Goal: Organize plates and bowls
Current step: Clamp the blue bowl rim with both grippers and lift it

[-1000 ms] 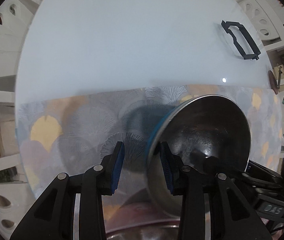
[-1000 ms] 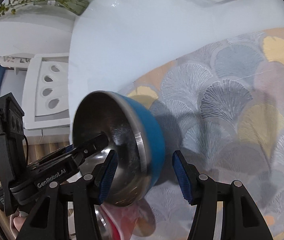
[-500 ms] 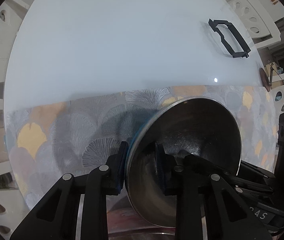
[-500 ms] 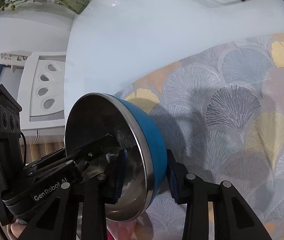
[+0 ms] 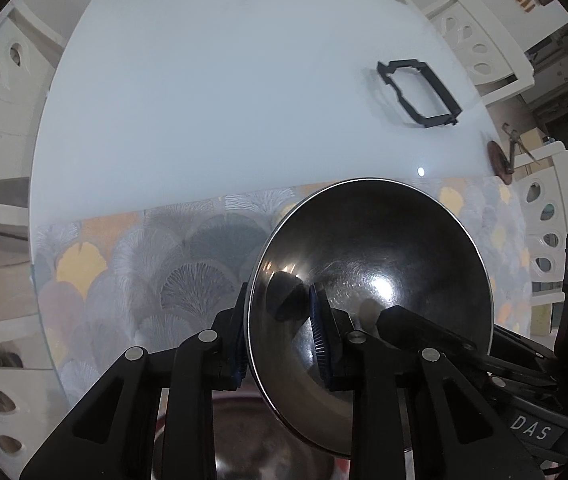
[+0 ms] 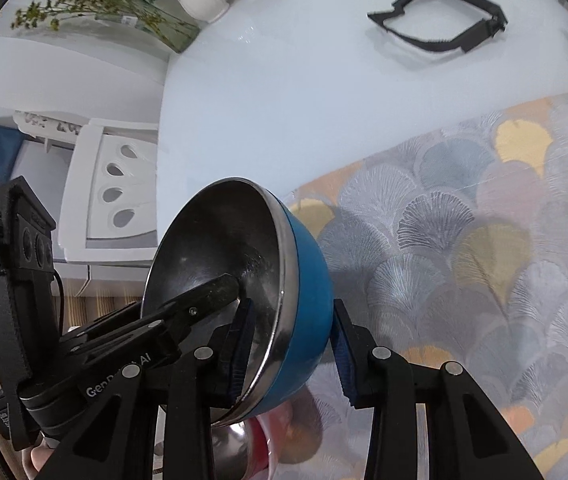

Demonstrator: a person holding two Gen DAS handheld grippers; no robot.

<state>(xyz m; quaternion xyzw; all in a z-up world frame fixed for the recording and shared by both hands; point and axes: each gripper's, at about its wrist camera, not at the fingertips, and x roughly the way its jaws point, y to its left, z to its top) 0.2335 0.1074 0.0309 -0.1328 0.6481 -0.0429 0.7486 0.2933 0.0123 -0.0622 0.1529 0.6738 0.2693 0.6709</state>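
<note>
A steel bowl (image 5: 383,248) with a blue outside (image 6: 309,280) hangs tilted above the patterned placemat (image 5: 124,280). My left gripper (image 5: 280,320) is shut on its rim, one pad inside and one outside. My right gripper (image 6: 289,348) is shut on the opposite wall, its left pad inside and its right pad against the blue shell. Each view shows the other gripper's finger reaching into the bowl. Below the lifted bowl sits a second bowl (image 6: 260,448), red outside and steel inside, mostly hidden by my fingers.
A black angular frame (image 5: 419,94) lies on the white round table (image 5: 204,100) beyond the placemat (image 6: 483,240). Vases with flowers (image 6: 164,20) stand at the far edge. White chairs (image 6: 112,192) ring the table.
Both grippers closed on the blue bowl from either side, then raised it off the placemat. The table looks farther away and the red bowl beneath has come into view.
</note>
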